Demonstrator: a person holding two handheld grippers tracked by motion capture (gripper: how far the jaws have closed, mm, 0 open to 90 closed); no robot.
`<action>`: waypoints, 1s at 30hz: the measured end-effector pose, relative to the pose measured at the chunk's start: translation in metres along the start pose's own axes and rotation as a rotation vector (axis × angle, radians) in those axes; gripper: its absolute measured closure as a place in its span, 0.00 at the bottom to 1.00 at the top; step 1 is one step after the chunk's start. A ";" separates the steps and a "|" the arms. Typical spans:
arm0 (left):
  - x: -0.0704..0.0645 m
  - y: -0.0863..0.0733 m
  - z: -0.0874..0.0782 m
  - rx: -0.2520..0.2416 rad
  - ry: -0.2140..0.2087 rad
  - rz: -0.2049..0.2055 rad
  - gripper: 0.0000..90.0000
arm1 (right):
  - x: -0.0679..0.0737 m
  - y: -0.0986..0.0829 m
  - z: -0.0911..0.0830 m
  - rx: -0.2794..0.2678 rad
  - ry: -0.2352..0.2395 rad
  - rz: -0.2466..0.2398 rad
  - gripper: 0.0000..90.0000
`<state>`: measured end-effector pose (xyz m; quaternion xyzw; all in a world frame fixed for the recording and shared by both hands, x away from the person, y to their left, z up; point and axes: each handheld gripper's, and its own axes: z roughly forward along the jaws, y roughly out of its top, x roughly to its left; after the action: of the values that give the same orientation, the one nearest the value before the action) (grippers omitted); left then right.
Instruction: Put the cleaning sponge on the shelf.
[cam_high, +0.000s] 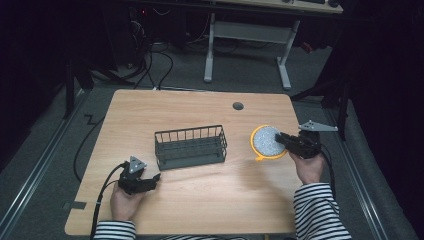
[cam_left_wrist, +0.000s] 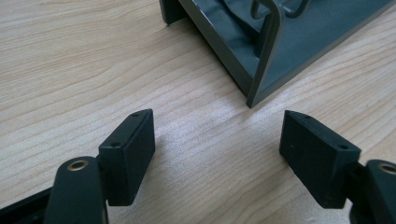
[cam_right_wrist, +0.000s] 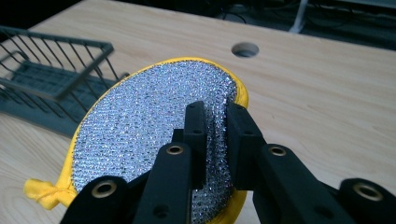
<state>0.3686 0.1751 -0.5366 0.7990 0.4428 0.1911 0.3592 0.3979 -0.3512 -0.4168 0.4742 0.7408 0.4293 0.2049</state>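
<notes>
The right gripper (cam_right_wrist: 212, 116) is pinching the edge of a round yellow-rimmed silver mesh scouring pad (cam_right_wrist: 154, 126), holding it tilted off the light wooden table (cam_high: 200, 190), right of the dark grey wire basket (cam_high: 190, 147). The left gripper (cam_left_wrist: 217, 149) is gaping wide and empty, resting near the basket's front-left corner.

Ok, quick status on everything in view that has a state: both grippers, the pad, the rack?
Left gripper: open, low over the bare table beside the rack corner.
Right gripper: shut on the scrub pad's edge.
Scrub pad: pinched, tilted up, right of the rack.
Wire rack: upright, looks empty.
</notes>
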 end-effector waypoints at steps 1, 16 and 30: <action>0.000 0.000 0.000 0.000 0.000 0.000 0.30 | 0.002 0.002 -0.001 -0.007 0.005 -0.002 0.89; 0.000 0.000 0.000 0.001 -0.001 -0.001 0.30 | 0.030 0.042 0.007 -0.057 0.107 -0.065 0.89; 0.000 0.000 0.000 0.002 -0.002 -0.002 0.29 | 0.054 0.073 0.015 -0.076 0.158 -0.121 0.89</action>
<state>0.3686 0.1750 -0.5366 0.7992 0.4432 0.1894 0.3591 0.4214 -0.2838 -0.3589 0.3854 0.7651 0.4800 0.1891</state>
